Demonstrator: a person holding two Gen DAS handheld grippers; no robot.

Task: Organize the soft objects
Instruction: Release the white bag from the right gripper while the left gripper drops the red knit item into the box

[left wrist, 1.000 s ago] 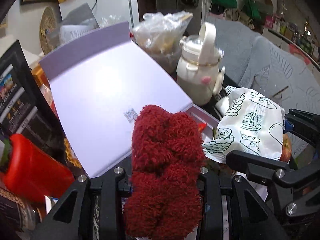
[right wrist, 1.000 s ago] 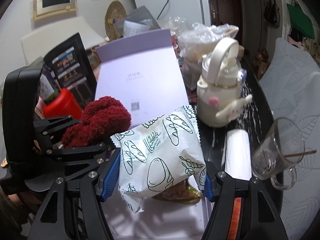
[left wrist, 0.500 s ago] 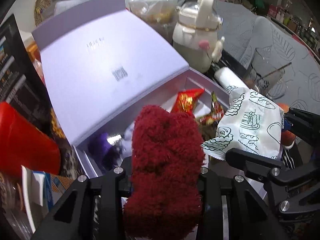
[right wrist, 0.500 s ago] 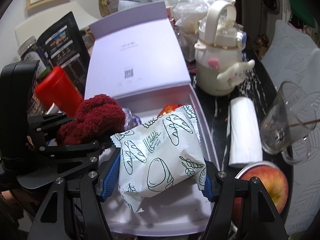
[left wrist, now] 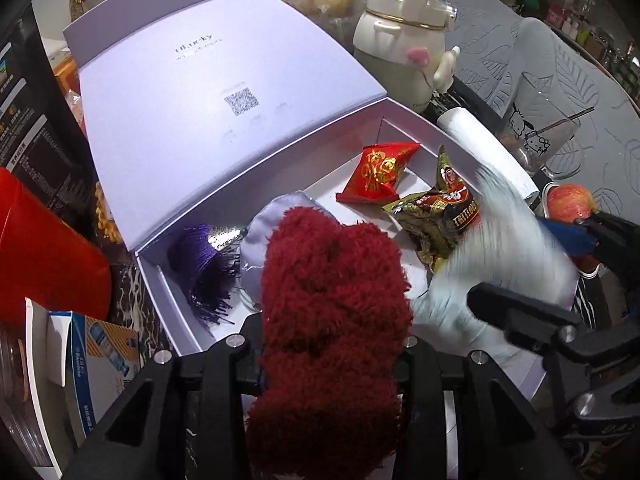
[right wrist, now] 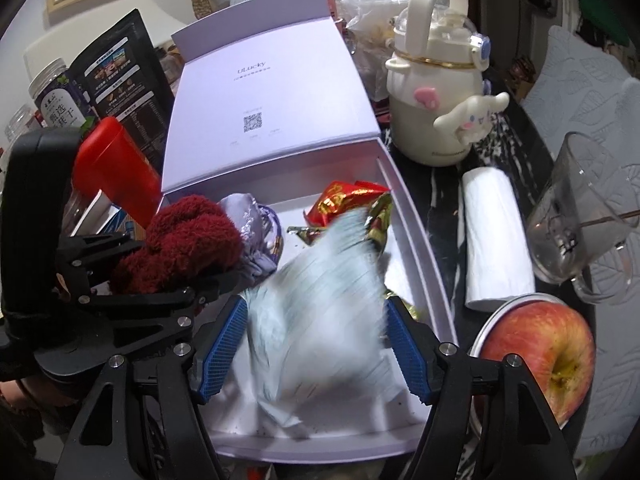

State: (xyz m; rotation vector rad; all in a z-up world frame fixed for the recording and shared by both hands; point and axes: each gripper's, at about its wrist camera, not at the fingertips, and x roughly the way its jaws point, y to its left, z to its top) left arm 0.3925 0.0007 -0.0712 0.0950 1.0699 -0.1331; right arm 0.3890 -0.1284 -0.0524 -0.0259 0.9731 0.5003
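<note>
**Ana:** Fuzzy dark-red sock (left wrist: 332,320) first: where is it?

**Ben:** Between the fingers of the left gripper (left wrist: 332,344), low in the left wrist view, hanging over the near left part of the open lavender gift box (left wrist: 404,120). The jaws are just beginning to part, but the sock still fills the gap and both sides press into the pile. In the right wrist view the same sock (right wrist: 188,248) sits at about 9 o'clock from the box's middle.

**Ana:** And the other hand?

**Ben:** The right gripper (right wrist: 316,344) is over the near half of the box. A white bread packet (right wrist: 320,308) is between its blue pads (right wrist: 220,344), badly motion-blurred. The jaws are widening, and I cannot tell whether the pads still touch the packet.

**Ana:** What does the box already hold?

**Ben:** Toward 10 o'clock on its floor, a purple tassel (left wrist: 204,264), touching a silvery-lilac satin pouch (left wrist: 276,220) that lies partly behind the sock. Toward 1 o'clock, a red-and-gold snack packet (left wrist: 380,172), and just beside it a dark green-gold candy wrapper (left wrist: 436,216), partly under the blurred bread packet. The hinged lid (left wrist: 224,92) stands tilted back at 12 o'clock, with a printed code on its inner face.

**Ana:** Anything around the box?

**Ben:** At 3 o'clock in the right wrist view, a white paper roll (right wrist: 496,236) lies along the box wall. Further out is a clear glass mug (right wrist: 584,216), and at 4 o'clock a red apple (right wrist: 536,356) on a metal lid. A cream cartoon-dog bottle (right wrist: 436,96) stands at 1 o'clock, and a red cup (right wrist: 116,168) at 10 o'clock.
</note>
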